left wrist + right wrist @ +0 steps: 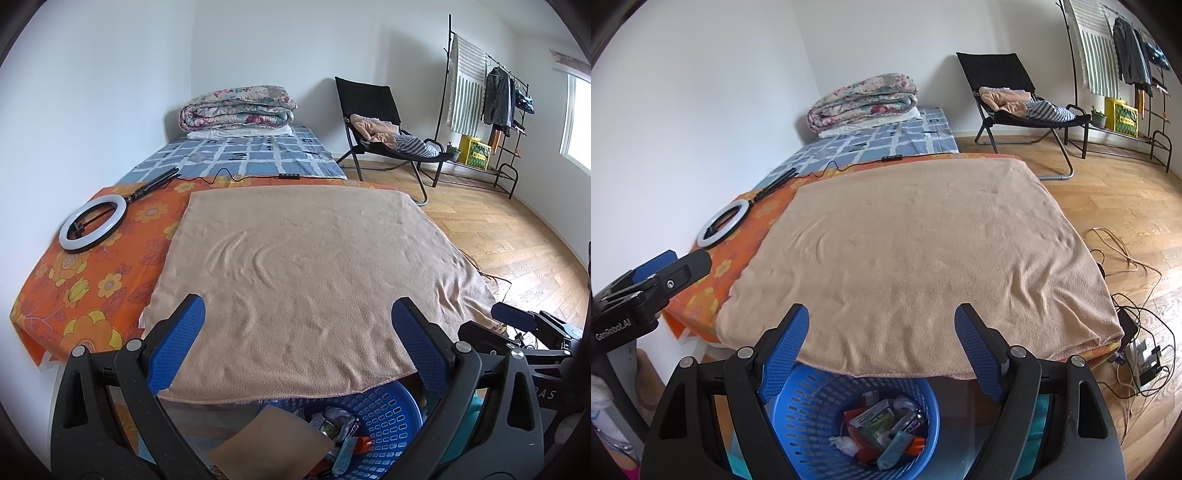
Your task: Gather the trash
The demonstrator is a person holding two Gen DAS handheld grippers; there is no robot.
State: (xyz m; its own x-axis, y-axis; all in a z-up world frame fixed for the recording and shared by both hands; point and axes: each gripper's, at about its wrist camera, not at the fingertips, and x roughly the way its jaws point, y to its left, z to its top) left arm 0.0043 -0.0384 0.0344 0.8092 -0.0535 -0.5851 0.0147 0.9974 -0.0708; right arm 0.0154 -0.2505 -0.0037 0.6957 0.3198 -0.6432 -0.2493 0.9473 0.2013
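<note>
A blue plastic basket (812, 406) stands on the floor below the front edge of the table and holds several wrappers and packets (882, 424). It also shows in the left wrist view (388, 417), with a brown card (277, 439) leaning in it. My right gripper (881, 325) is open and empty above the basket, at the table's front edge. My left gripper (297, 314) is open and empty, over the tan towel (306, 273). The left gripper also shows at the left of the right wrist view (665, 273).
The tan towel (916, 251) lies over an orange floral cloth (85, 288). A ring light (92, 223) lies at the left. Beyond are a bed with a folded quilt (236, 107), a black chair (380, 122) and a clothes rack (491, 103). Cables (1137, 321) trail on the wood floor at the right.
</note>
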